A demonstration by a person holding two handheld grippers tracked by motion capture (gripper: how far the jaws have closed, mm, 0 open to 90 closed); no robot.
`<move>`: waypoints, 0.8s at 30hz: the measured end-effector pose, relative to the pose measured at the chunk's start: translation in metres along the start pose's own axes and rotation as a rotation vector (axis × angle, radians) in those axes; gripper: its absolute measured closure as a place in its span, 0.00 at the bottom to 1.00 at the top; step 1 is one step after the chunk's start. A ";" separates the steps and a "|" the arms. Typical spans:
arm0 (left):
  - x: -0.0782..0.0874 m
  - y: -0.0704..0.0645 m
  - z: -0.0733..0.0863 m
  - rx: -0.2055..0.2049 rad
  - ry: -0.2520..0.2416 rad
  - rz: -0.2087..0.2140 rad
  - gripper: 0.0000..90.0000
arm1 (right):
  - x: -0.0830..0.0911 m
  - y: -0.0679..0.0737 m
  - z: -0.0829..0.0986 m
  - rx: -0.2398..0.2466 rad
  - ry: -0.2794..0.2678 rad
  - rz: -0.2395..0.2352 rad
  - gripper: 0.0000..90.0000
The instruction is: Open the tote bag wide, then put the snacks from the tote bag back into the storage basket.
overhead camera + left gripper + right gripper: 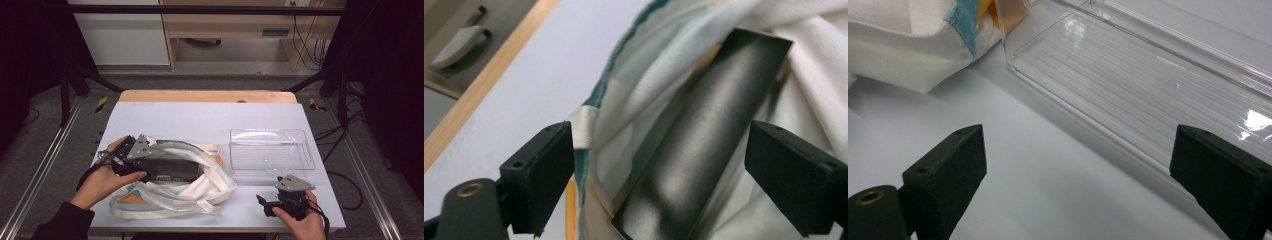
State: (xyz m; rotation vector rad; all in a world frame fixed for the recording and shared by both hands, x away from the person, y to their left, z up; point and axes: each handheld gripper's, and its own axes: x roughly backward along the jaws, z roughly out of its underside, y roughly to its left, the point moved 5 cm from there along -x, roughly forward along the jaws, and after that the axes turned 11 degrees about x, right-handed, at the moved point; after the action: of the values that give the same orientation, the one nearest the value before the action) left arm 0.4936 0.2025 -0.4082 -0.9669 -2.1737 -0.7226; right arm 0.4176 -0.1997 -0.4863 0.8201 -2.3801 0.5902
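Lying in the mouth of the white cloth bag (175, 192), the dark flat packet (172, 170) is the thing in hand; the bag itself sits left of the clear plastic tray (272, 149) on the table (200, 120). In the left gripper view the packet (704, 135) shows a smooth, dull sheen and straight edges, so it looks fairly stiff, light, and likely slick; a pinch across its narrow width near the exposed end seems the safest hold, keeping the soft, floppy bag cloth (634, 85) out of the bite. The left gripper (131, 159) hovers at the bag's left opening with its jaws spread wide, one either side of the packet, touching nothing as far as I can tell. The right gripper (270, 204) rests just in front of the tray, jaws also wide apart and holding nothing.
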 end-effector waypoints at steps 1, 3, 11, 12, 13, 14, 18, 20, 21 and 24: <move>0.000 -0.001 -0.001 -0.020 0.009 0.002 0.14 | 0.000 0.000 0.000 -0.004 0.000 -0.001 0.10; -0.001 -0.005 -0.004 -0.065 0.040 0.014 0.14 | 0.000 0.000 0.000 -0.006 0.002 0.002 0.10; -0.007 -0.012 -0.010 -0.175 0.140 0.085 0.13 | -0.003 0.003 0.000 0.009 0.016 -0.006 0.11; -0.009 -0.012 -0.010 -0.184 0.149 0.091 0.13 | -0.003 0.003 0.000 0.011 0.019 -0.007 0.11; -0.011 -0.012 -0.010 -0.198 0.163 0.097 0.13 | -0.003 0.004 0.000 0.011 0.017 -0.008 0.11; -0.012 -0.011 -0.009 -0.212 0.178 0.104 0.13 | -0.003 0.004 0.000 0.016 0.017 -0.011 0.11; -0.016 -0.011 -0.010 -0.235 0.194 0.141 0.16 | -0.003 0.005 0.000 0.018 0.021 -0.011 0.11; -0.018 -0.012 -0.009 -0.253 0.207 0.152 0.18 | -0.003 0.005 0.001 0.017 0.025 -0.009 0.11; -0.019 -0.012 -0.009 -0.263 0.210 0.159 0.19 | -0.003 0.005 0.001 0.017 0.025 -0.009 0.12; -0.022 -0.012 -0.008 -0.294 0.224 0.167 0.22 | -0.003 0.005 0.001 0.015 0.025 -0.008 0.12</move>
State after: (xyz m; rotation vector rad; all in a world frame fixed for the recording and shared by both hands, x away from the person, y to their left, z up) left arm 0.4982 0.1805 -0.4218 -1.1397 -1.8018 -1.0346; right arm 0.4160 -0.1951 -0.4896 0.8238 -2.3513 0.6128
